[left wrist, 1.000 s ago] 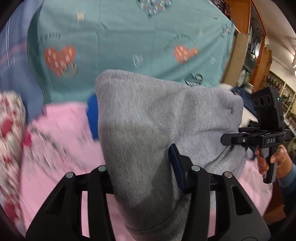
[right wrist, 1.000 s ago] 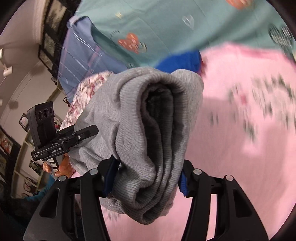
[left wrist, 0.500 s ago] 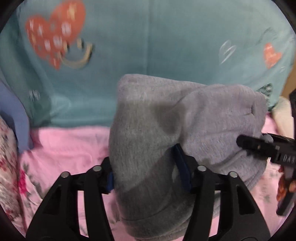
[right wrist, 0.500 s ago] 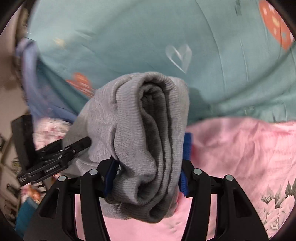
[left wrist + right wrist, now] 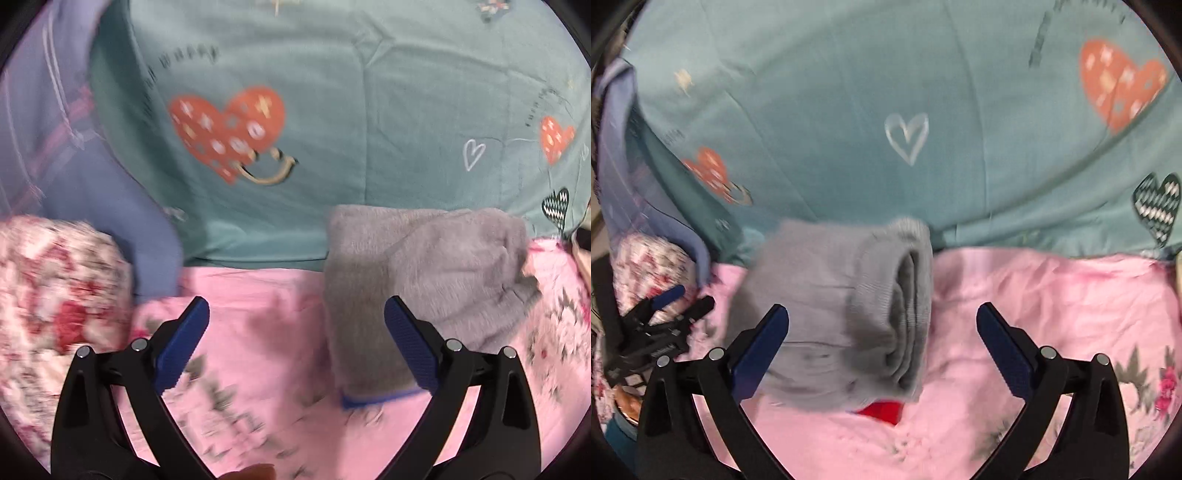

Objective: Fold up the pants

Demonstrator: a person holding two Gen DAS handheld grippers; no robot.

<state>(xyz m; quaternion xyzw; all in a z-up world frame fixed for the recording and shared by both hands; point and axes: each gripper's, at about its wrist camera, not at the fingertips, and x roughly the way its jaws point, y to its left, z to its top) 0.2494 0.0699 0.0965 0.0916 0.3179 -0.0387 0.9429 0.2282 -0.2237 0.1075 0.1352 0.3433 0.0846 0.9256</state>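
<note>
The folded grey pants point(image 5: 417, 280) lie as a thick bundle on the pink floral sheet point(image 5: 258, 332), close to the teal blanket point(image 5: 332, 92). My left gripper point(image 5: 295, 332) is open and empty, with the bundle by its right finger. In the right wrist view the pants point(image 5: 849, 314) lie just beyond my right gripper point(image 5: 882, 332), which is open and empty. The left gripper point(image 5: 668, 306) shows at the left edge there.
A blue strip point(image 5: 376, 398) and a red piece point(image 5: 882, 410) peek from under the bundle. A floral pillow point(image 5: 55, 295) and a lilac striped cloth point(image 5: 55, 147) lie to the left. The teal heart-print blanket point(image 5: 886, 110) rises behind the pants.
Both grippers have opened and let go of the grey pants, which now lie on the pink sheet. Both grippers have drawn back from the bundle.
</note>
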